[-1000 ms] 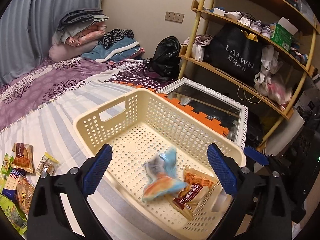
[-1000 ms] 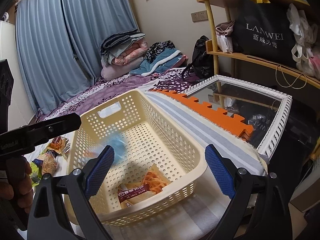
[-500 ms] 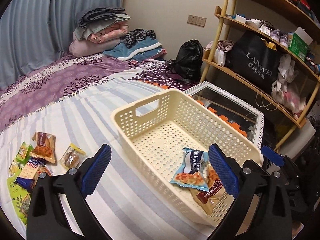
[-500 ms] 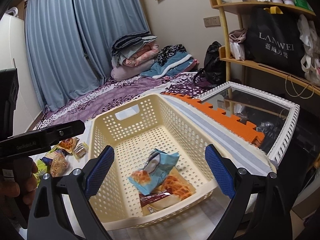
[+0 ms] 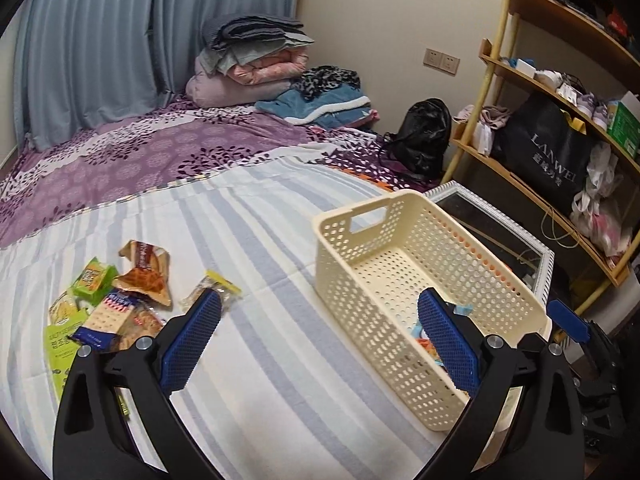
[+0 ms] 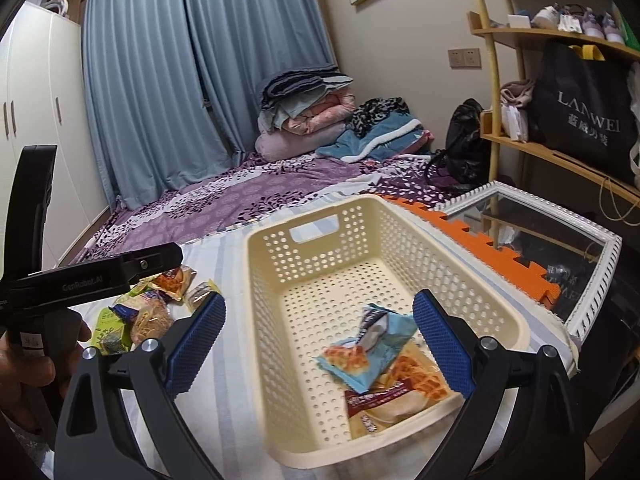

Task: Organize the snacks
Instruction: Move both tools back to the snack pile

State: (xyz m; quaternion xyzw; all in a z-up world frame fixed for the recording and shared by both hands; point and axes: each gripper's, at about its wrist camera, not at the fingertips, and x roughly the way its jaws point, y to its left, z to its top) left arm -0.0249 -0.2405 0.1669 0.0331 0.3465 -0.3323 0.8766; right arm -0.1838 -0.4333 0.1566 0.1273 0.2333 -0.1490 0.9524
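Note:
A cream perforated basket (image 5: 332,236) (image 6: 256,264) stands on the striped bedsheet. Inside it lie a light-blue snack pack (image 6: 370,354) on top of a brown-and-cream waffle pack (image 6: 394,402). Several loose snack packs (image 5: 120,296) (image 6: 148,304) lie in a heap on the sheet left of the basket. My left gripper (image 5: 318,340) hangs open above the sheet between the heap and the basket, nothing between its fingers. My right gripper (image 6: 318,340) is over the basket's near end, its jaws opening, with nothing pressed between the pads.
A white-framed mirror (image 6: 576,248) and an orange foam mat (image 6: 472,248) lie right of the basket. Wooden shelves (image 5: 532,200) with bags stand at the right. Folded bedding (image 5: 256,64) is piled at the far wall. A hand holds the left gripper's handle (image 6: 28,352).
The light-blue pack fell into the basket and settled on the waffle pack. Both grippers drew back and swung left, bringing the snack heap into fuller view.

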